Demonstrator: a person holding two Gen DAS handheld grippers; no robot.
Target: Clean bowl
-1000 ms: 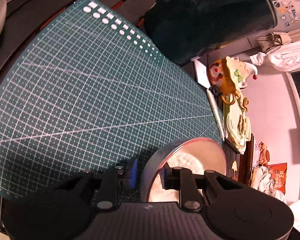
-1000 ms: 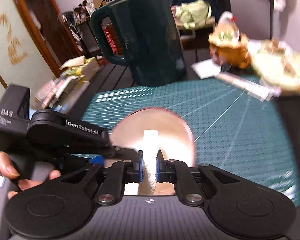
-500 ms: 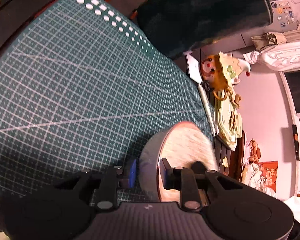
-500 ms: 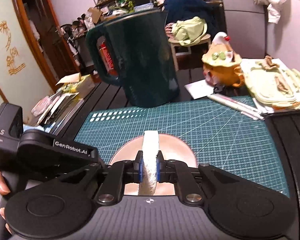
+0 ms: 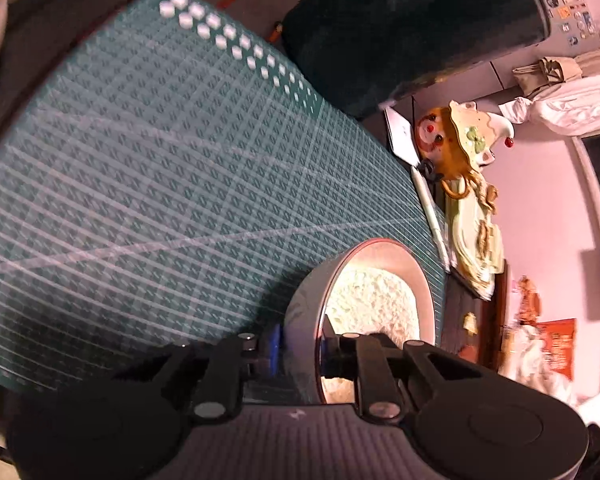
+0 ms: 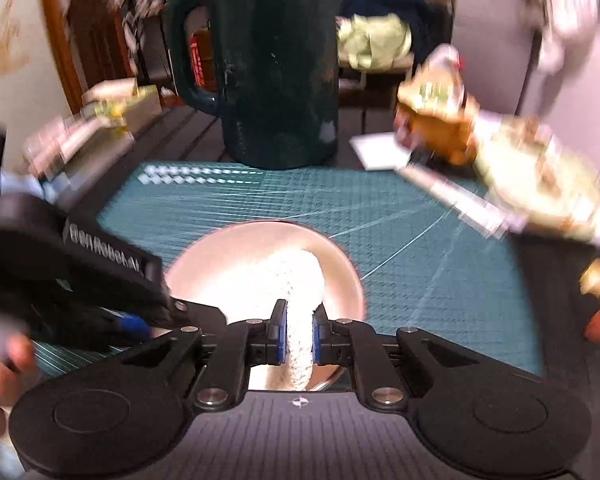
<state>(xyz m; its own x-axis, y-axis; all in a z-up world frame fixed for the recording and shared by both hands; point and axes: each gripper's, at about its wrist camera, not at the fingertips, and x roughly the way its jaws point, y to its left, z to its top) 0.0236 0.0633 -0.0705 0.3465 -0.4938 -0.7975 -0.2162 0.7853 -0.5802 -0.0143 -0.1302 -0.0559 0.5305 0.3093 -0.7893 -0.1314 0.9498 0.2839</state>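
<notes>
Metal, by the look of its thin bright wall and reflective inside, the bowl [image 6: 260, 264] sits on the green cutting mat [image 6: 400, 248], toward the mat's near edge and well in front of the dark green jug [image 6: 268, 72] that stands just past the mat's far edge. The left gripper [image 5: 298, 354] is clamped on the bowl's rim at the near-left side, one pad outside the wall and one inside; its jaws have just closed a little tighter, with the wall between them. The right gripper [image 6: 299, 334] is closed on a white sponge [image 6: 300, 280], which reaches down into the bowl and curves across its floor. The right wrist view is smeared with motion blur, so contact between sponge and bowl cannot be confirmed finely, though the sponge appears pressed against the inner surface. Judgement on handling: the bowl looks light, rigid and smooth-walled, likely to skate on the mat or twist in a rim pinch if the wiping pushes sideways. The rim is the only practical hold, and the present grip across the wall suits it. The sponge is soft and will bend, so pressure should stay moderate. Assessment: wiping of the interior is under way, with the outer wall not addressed at this point.
</notes>
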